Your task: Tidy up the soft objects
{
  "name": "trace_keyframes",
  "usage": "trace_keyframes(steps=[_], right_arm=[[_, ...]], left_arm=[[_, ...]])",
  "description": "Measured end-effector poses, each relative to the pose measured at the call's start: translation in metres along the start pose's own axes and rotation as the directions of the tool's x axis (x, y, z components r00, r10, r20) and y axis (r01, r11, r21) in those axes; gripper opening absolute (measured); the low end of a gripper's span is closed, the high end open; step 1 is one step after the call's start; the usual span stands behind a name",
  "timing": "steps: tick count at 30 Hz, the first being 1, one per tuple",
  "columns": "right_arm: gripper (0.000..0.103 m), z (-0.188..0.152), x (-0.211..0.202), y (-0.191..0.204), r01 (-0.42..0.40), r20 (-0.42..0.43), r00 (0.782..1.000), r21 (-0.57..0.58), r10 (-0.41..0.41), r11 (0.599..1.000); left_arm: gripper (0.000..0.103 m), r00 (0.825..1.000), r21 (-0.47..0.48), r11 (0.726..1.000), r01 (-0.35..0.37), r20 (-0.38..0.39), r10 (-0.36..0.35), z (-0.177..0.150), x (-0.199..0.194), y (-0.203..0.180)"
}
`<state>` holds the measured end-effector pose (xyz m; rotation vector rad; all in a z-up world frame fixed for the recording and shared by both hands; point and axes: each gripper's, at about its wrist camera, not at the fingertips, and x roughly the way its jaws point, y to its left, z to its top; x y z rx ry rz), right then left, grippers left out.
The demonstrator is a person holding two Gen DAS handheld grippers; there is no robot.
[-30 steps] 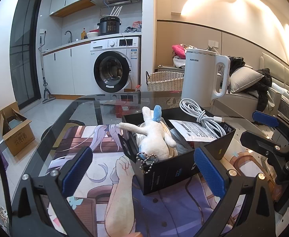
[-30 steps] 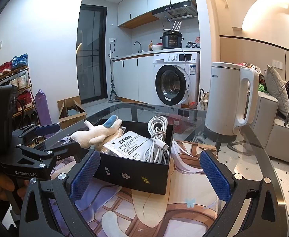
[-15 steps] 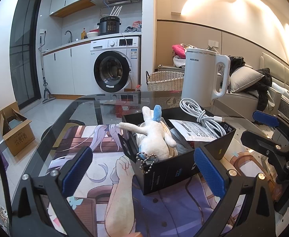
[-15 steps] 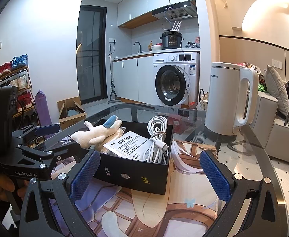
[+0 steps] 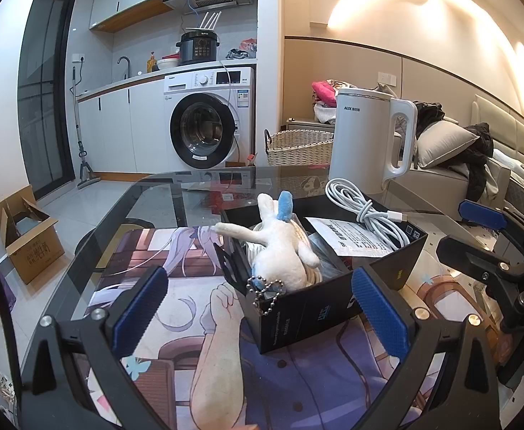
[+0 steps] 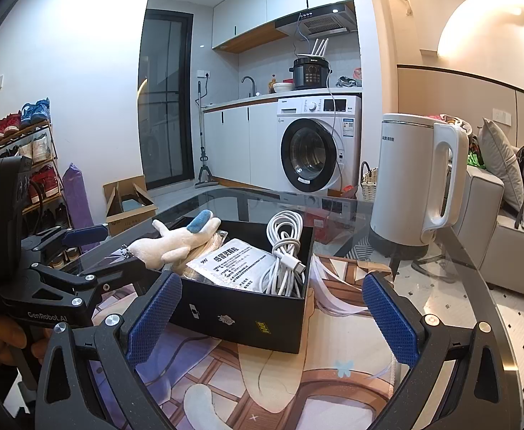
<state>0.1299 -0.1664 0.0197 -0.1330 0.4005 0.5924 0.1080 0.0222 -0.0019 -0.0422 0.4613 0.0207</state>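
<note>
On the glass desk (image 6: 451, 286), over an illustrated mat (image 5: 161, 251): a black box (image 5: 319, 308), taken as landmark. Inside it, at the corner nearest the left tool (image 5: 258, 311), a white plush toy (image 5: 283, 251) with a blue ear, one limb sticking out over the rim, bead chain (image 5: 262, 286) hanging down the box's outer wall. Deeper in the box, a printed packet (image 6: 233, 265) and a coiled white cable (image 6: 283, 251). Beyond the box, a white kettle (image 6: 416, 179). Left tool short of the box, jaws wide apart, gripping nothing. Right tool (image 6: 269, 322) facing another side of the box, jaws likewise spread, empty.
</note>
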Motion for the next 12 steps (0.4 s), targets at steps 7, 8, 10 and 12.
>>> trace_keyframes(steps=[7, 8, 10, 12], right_arm=[[0.103, 0.0002, 0.0005, 0.0004, -0.001, -0.004, 1.000, -0.001, 0.001, 1.000], [0.103, 0.0002, 0.0005, 0.0004, -0.001, -0.004, 1.000, -0.001, 0.001, 1.000], [0.103, 0.0001, 0.0005, 0.0005, 0.000, -0.005, 1.000, -0.001, 0.000, 1.000], [0.103, 0.0001, 0.0005, 0.0004, -0.001, -0.004, 1.000, -0.002, 0.001, 1.000]], left_arm=[[0.103, 1.000, 0.005, 1.000, 0.002, 0.006, -0.002, -0.0001, -0.0024, -0.0009], [0.103, 1.000, 0.005, 1.000, 0.002, 0.008, -0.002, 0.0000, -0.0026, -0.0006], [0.103, 1.000, 0.005, 1.000, 0.002, 0.011, -0.002, 0.0004, -0.0035, -0.0008], [0.103, 1.000, 0.007, 1.000, 0.001, 0.014, -0.001, 0.0005, -0.0043, -0.0009]])
